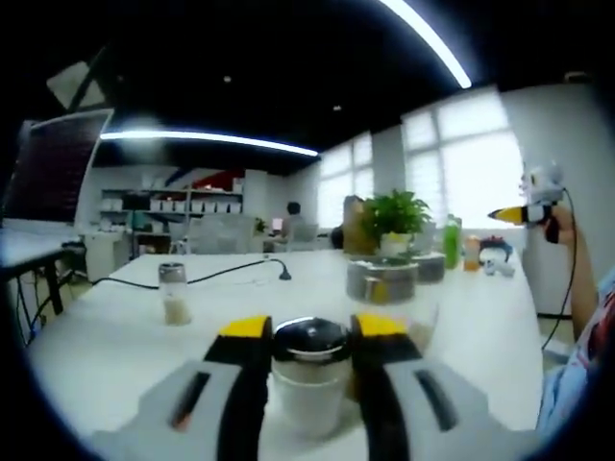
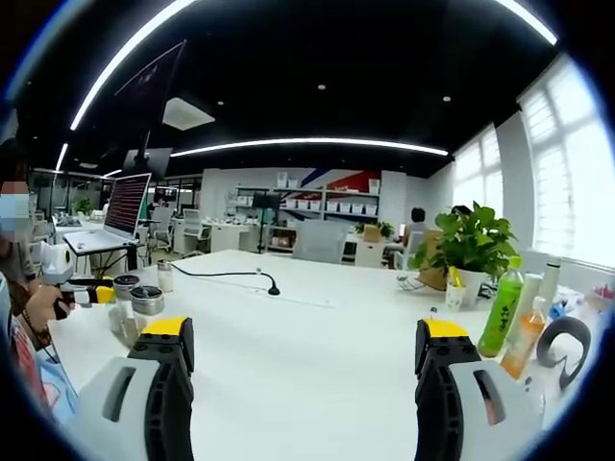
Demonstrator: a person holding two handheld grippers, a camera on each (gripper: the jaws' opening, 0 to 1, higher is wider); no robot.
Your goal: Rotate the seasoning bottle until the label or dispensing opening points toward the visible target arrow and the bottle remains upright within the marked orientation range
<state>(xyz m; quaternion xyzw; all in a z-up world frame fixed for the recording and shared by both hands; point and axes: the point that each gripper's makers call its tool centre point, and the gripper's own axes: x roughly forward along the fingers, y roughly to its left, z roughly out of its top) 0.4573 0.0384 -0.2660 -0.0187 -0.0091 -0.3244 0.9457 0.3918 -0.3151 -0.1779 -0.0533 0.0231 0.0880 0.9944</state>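
Far left on the white table (image 1: 115, 336): a small jar (image 1: 174, 293) with a silver cap, upright and well apart from the work. Beside it, running toward the middle, a black cable (image 1: 231, 274). In the middle, close to the near edge: the seasoning bottle (image 1: 309, 389), upright, with a dark cap on top, held at cap height by the left gripper (image 1: 307, 331) — closed narrow, yellow tips pressed to both sides of the cap, as far as can be judged. No target arrow to be made out anywhere on the table, so hard to say how much turn remains. Main danger from here: a grip so high, on the cap and not on the body. Turning the wrist a little off the vertical could lean the bottle and tip it, or could only unscrew the cap and leave the label facing as now. Also possible: slipping of the smooth cap between the tips, giving less turn than intended. Further right, two round tins (image 1: 381, 279) and a potted plant (image 1: 394, 216), a hazard only with a wide swing. Far right, raised above the table in a hand: the right gripper (image 1: 527, 213). In the right gripper view, spread wide and holding nothing — too far off to steady the bottle in case of a tilt.
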